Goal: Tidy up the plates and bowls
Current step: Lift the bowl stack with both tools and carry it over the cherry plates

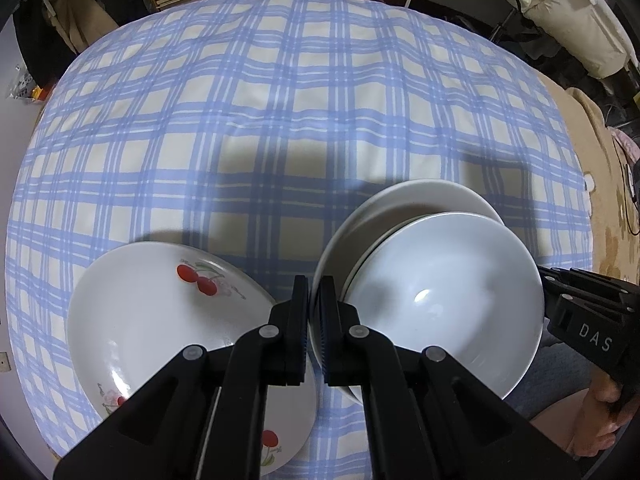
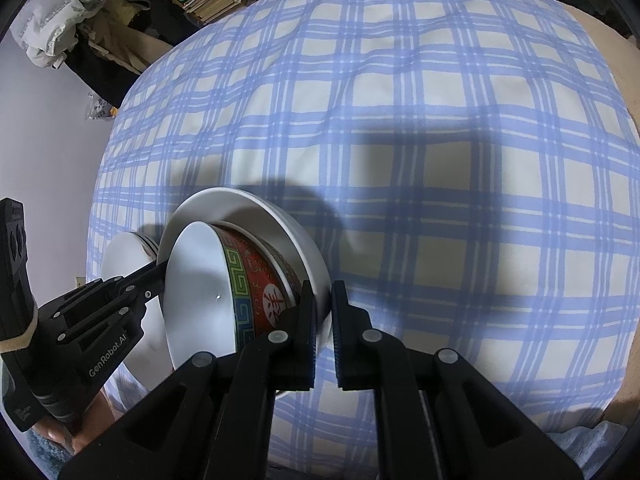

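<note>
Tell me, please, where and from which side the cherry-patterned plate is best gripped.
Probably its upturned left rim, from above. The cherry plate lies flat on the checked cloth, so only the rim can be pinched, one finger inside, one outside. The held white plate crowds its right side.

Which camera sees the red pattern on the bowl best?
The right wrist view. The patterned bowl shows its red and green outside there, tilted inside the white plate. The left wrist view shows only its plain white inside, no pattern.
</note>
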The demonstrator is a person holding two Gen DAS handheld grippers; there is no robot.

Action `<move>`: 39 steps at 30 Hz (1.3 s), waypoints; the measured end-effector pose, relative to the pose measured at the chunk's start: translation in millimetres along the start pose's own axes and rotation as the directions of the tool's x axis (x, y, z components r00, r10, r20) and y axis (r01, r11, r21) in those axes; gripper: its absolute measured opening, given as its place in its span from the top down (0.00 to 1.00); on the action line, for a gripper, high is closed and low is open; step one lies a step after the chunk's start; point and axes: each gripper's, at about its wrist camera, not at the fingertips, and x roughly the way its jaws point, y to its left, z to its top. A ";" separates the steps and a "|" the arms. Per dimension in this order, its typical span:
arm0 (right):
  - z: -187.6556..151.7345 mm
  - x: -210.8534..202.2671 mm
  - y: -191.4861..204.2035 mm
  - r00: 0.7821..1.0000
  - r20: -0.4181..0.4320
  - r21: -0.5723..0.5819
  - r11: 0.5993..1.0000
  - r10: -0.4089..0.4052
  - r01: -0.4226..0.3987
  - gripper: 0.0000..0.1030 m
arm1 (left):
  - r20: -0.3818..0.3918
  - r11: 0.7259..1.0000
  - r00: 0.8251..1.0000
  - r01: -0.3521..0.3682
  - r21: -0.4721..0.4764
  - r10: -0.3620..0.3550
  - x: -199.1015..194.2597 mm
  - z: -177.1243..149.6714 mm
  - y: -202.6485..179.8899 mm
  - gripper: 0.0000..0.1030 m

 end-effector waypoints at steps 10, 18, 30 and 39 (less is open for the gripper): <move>0.6 -7.6 6.7 1.000 0.022 -0.012 1.000 -0.007 0.007 0.89 | -0.023 1.000 1.000 0.018 -0.020 -0.018 -9.0 4.9 5.8 0.98; 8.2 -23.6 18.6 0.998 0.054 -0.040 0.999 -0.027 0.029 0.89 | 0.003 0.999 1.000 0.023 -0.042 -0.023 -25.9 9.8 5.5 0.98; 3.9 -57.4 36.6 0.995 0.102 -0.055 0.998 -0.008 0.014 0.89 | 0.060 0.999 0.998 0.000 -0.052 0.003 -70.9 5.9 10.9 0.97; -10.9 -46.9 90.7 0.992 0.115 -0.133 0.990 0.053 -0.038 0.89 | 0.055 0.983 0.995 -0.068 -0.169 0.078 -92.6 -27.2 66.9 0.98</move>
